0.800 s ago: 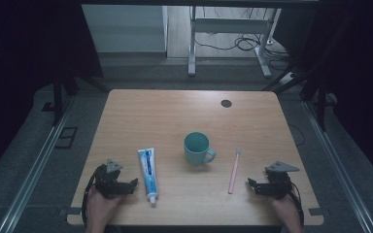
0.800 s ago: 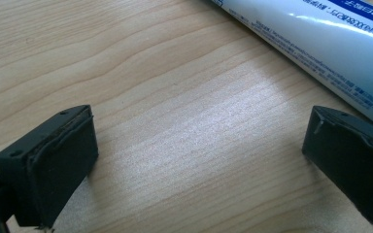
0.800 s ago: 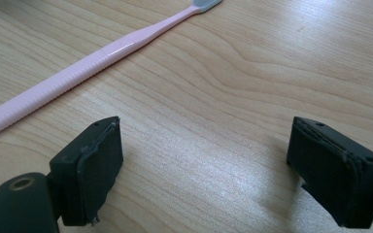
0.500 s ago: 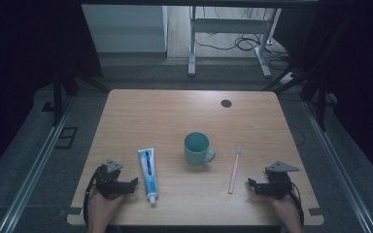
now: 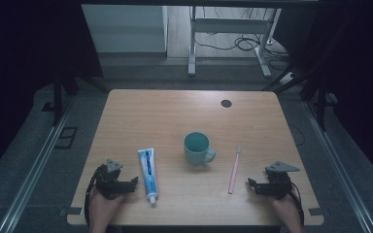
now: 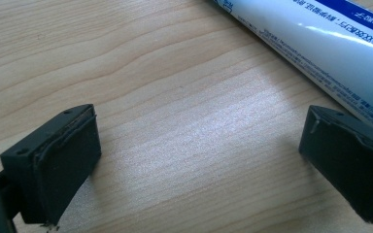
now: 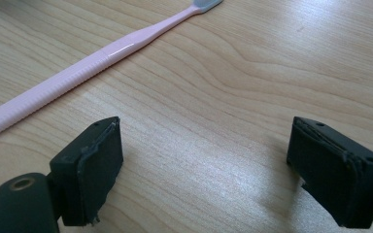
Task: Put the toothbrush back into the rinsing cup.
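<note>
the work stands at its very start, by my reading: both tools rest low on the near edge of the worktop (image 5: 126, 121) and nothing is picked up yet. the left hand-held gripper (image 5: 135, 182) sits just beside the toothpaste tube (image 5: 147, 171), its jaws spread wide with bare wood between them; in the left gripper view the tube (image 6: 320, 48) runs past the far jaw, near it but not between the two. the right hand-held gripper (image 5: 250, 184) sits near the handle end of the pink toothbrush (image 5: 234, 170), jaws likewise wide apart and empty, the brush (image 7: 77, 70) lying slantwise ahead of them.

the next move likely calls for each tool to slide sideways until its thing lies between the pads, then close.

the tube is a flattened, glossy white plastic with blue print and a cap toward the person; it may slip or dent. the toothbrush is slim, with a ribbed grip and a grey head. the teal mug (image 5: 197, 148) between them is round, with a handle at its right. the worktop is pale grained wood.
</note>
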`<action>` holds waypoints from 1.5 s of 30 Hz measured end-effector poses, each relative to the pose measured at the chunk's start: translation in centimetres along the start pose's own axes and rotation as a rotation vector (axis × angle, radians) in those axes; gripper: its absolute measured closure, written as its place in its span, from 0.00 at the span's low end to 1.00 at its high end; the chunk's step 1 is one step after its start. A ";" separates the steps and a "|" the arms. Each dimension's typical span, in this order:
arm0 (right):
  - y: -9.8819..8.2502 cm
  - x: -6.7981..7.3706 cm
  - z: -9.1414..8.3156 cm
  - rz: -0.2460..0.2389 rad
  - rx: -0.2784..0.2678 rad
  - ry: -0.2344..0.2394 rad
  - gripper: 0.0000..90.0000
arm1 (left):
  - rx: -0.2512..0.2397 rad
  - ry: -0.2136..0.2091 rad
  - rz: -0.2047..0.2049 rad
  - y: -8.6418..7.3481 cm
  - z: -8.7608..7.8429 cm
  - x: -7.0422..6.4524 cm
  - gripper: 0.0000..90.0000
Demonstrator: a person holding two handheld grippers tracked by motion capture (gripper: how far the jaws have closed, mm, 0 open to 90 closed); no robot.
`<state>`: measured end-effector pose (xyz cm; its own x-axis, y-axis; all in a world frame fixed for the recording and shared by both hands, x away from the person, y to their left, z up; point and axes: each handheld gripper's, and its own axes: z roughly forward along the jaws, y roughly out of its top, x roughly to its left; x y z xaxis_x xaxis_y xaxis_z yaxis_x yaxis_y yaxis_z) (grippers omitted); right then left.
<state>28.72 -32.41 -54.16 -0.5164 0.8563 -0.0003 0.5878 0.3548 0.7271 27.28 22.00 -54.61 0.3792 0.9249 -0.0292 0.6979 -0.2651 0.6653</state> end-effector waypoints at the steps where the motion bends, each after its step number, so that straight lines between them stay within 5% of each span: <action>1: 0.0 0.0 0.0 -0.001 0.000 0.000 0.14 | 0.000 0.000 0.000 0.0 0.0 0.0 0.01; 39: 1.0 0.7 -1.3 -0.063 -0.035 0.060 0.15 | 0.000 0.000 0.000 0.0 0.0 0.0 0.01; 45: 1.5 0.7 -1.5 -0.023 -0.031 0.101 0.14 | 0.000 0.000 0.001 0.0 0.0 0.0 0.01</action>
<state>28.25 -31.84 -52.03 -0.5909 0.8051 0.0510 0.5563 0.3609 0.7485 27.29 22.00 -54.61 0.3797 0.9247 -0.0286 0.6978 -0.2660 0.6650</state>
